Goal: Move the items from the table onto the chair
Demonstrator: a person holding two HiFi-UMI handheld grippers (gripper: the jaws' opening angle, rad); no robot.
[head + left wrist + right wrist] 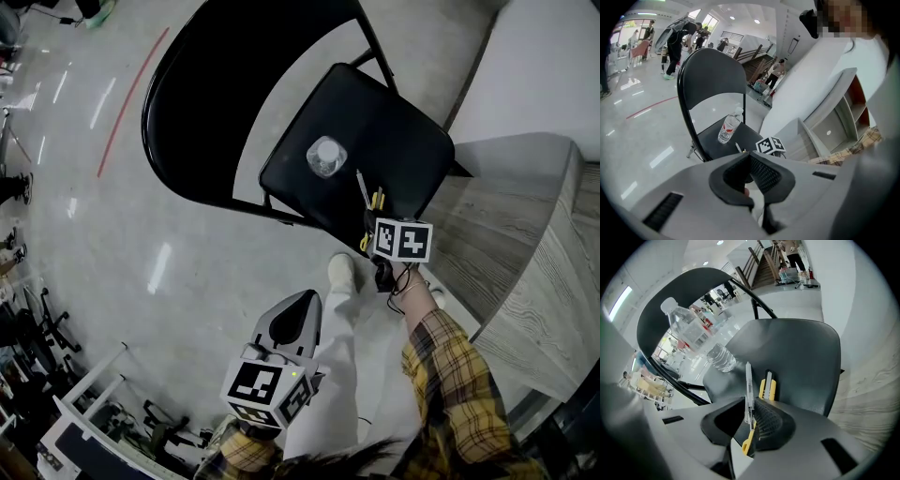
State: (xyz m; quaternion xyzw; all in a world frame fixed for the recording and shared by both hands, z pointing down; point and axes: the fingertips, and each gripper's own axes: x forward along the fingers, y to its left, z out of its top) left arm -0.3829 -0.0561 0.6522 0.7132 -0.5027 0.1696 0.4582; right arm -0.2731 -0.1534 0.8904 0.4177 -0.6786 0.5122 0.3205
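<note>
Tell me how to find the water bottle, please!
Find the black folding chair on the shiny floor. On its seat stands a clear water bottle with a white cap. It is the only tall, upright thing there: the yellow box cutter beside it lies flat, and the pen is thin.

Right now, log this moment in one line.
left gripper: shut, empty | right gripper: shut on pen, at chair | bottle, knife: on chair

left gripper (302, 302): jaws together, nothing between, angled downward | right gripper (369, 225): jaws clamped on a pen (748, 385) jutting past the fingertips, pointing steeply down | right forearm (450, 366): extended
</note>
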